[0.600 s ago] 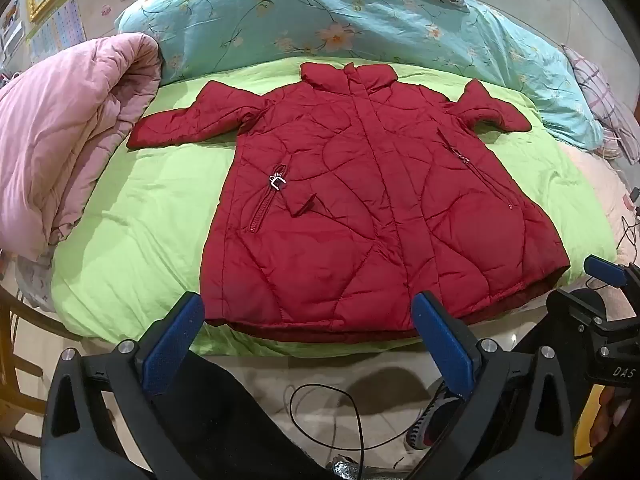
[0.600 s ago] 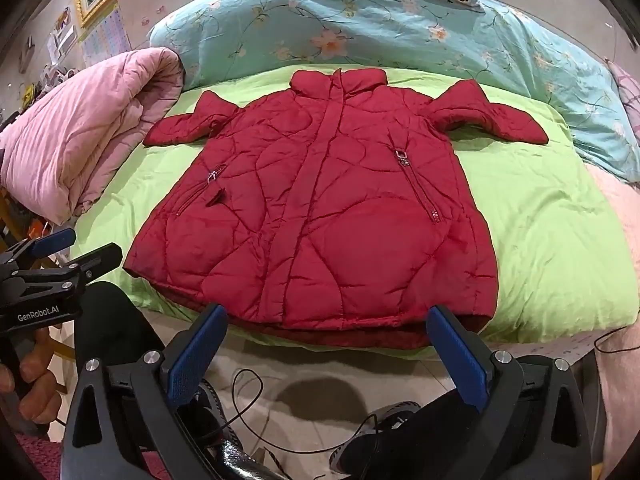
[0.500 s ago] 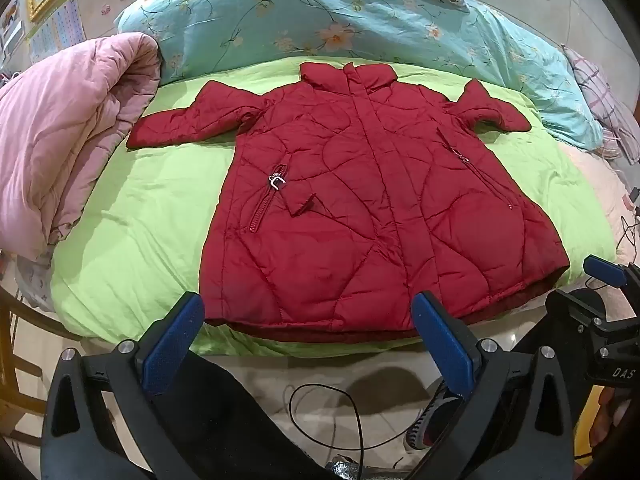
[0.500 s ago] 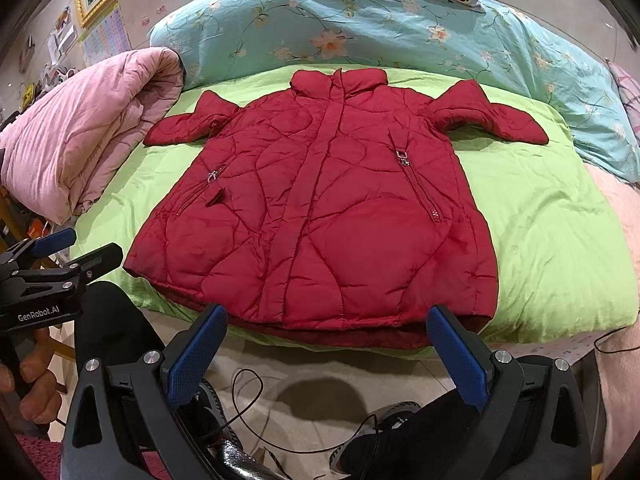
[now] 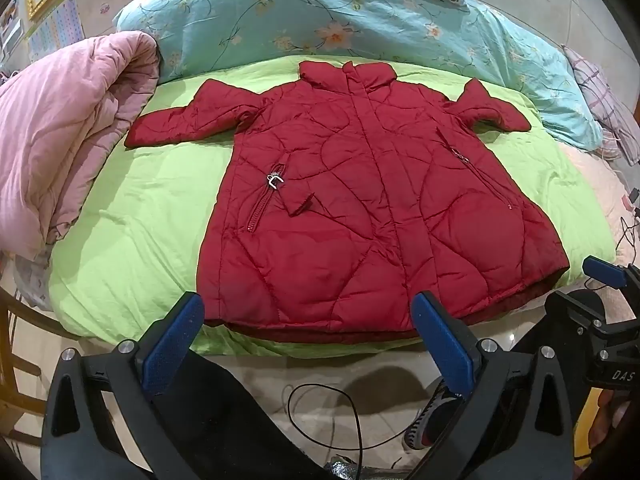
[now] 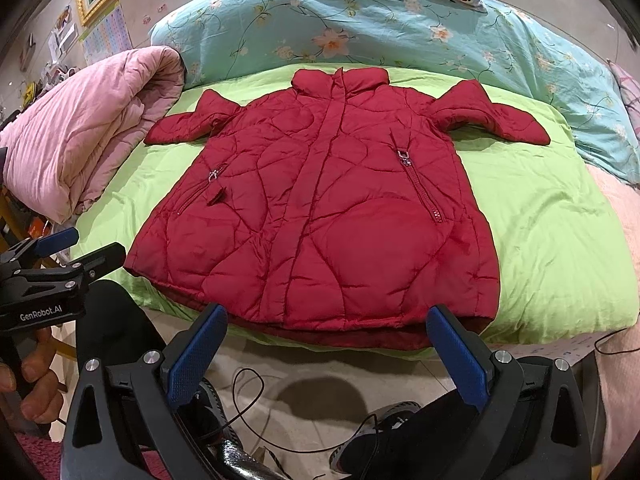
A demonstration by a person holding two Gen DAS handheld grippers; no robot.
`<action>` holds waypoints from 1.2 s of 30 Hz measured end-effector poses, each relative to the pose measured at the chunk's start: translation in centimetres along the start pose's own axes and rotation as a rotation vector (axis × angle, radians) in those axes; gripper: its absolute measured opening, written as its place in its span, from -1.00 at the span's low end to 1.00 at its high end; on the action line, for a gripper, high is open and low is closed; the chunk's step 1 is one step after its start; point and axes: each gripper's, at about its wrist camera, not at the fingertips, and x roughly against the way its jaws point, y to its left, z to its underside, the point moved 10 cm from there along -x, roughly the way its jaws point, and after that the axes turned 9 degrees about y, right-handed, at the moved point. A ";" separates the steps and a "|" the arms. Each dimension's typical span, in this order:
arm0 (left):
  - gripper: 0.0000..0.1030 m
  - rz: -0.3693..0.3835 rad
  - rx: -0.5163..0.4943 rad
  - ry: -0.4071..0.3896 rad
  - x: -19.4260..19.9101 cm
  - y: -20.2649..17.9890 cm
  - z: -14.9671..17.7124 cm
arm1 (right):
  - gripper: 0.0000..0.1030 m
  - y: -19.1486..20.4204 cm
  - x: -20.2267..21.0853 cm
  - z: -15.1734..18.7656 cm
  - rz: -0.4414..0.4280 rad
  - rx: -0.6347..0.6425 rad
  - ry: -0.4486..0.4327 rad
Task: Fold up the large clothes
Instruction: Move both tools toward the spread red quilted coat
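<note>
Jacket [image 5: 360,216] lies flat, unmoved since before; each hand-held gripper [image 5: 308,336] [image 6: 326,338] stays wide open, empty.

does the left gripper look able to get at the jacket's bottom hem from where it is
Probably yes. The left gripper is open and empty, hovering just short of the red jacket, whose hem overhangs the green sheet edge with nothing between them.

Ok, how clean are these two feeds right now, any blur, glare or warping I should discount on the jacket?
Left wrist view: sharp, no motion blur; fisheye bends the bed edge, dark vignette in the corners; red jacket evenly lit, only a soft sheen. Right wrist view: equally sharp, same barrel warp; green sheet bright but not blown out, and a blurry shadow lies on the floor below the hem.
</note>
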 end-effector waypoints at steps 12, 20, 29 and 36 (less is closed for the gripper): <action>1.00 -0.005 -0.004 -0.002 -0.5 -0.1 -0.3 | 0.96 0.0 -0.1 -0.2 -0.006 0.004 0.007; 1.00 -0.003 -0.005 0.017 -1.1 0.4 -0.3 | 0.96 -0.2 -0.3 -0.1 -0.003 0.005 0.029; 1.00 -0.035 -0.026 0.030 -1.4 0.6 -0.4 | 0.96 -0.4 -0.6 -0.3 0.012 0.013 0.019; 1.00 -0.038 -0.030 0.015 -1.5 0.4 -1.0 | 0.96 -1.0 -0.9 -0.1 0.034 0.014 0.097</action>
